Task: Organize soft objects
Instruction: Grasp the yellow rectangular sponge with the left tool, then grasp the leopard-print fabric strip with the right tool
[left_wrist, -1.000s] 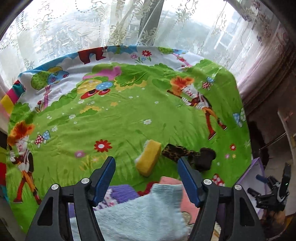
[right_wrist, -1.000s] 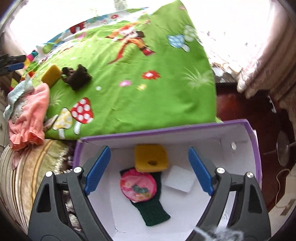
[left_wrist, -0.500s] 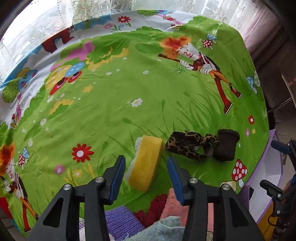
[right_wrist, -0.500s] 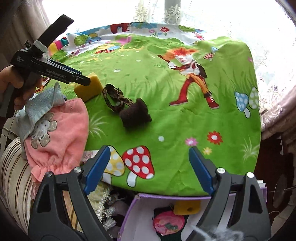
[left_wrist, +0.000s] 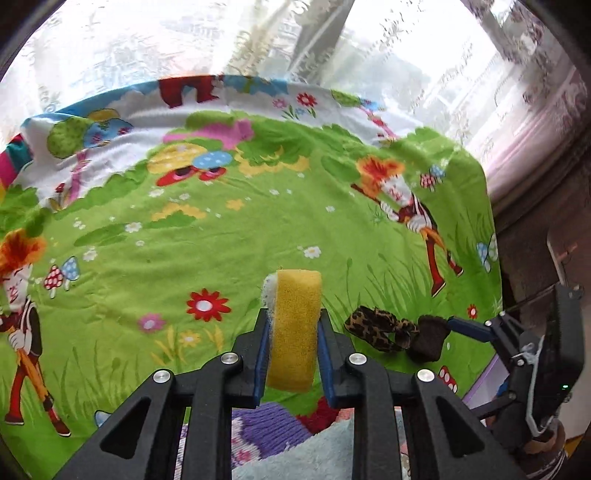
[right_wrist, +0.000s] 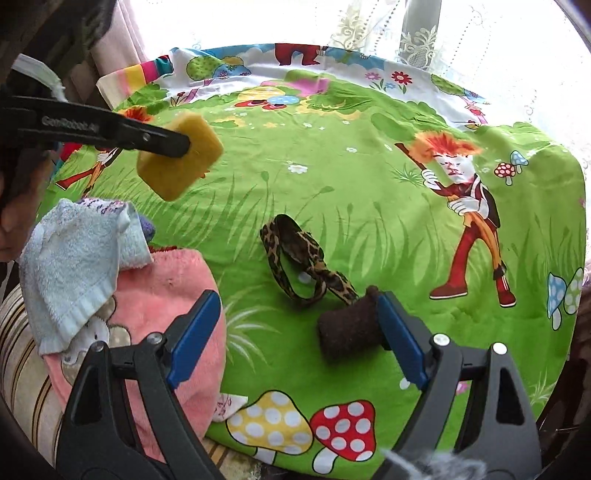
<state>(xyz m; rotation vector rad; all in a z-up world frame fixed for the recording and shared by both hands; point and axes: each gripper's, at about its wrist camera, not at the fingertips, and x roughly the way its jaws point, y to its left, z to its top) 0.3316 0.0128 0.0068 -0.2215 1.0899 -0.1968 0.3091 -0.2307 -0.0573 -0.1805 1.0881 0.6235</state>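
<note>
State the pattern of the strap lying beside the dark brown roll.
Leopard print strap, clearest in the right wrist view.

A bright green cartoon-printed cloth covers the table, showing red-haired figures, flowers and spotted mushrooms. Behind the cloth's far edge hangs a white lace curtain with daylight coming through. Past the cloth's near left corner, in the right wrist view, lies a beige striped cushion or upholstery.
</note>
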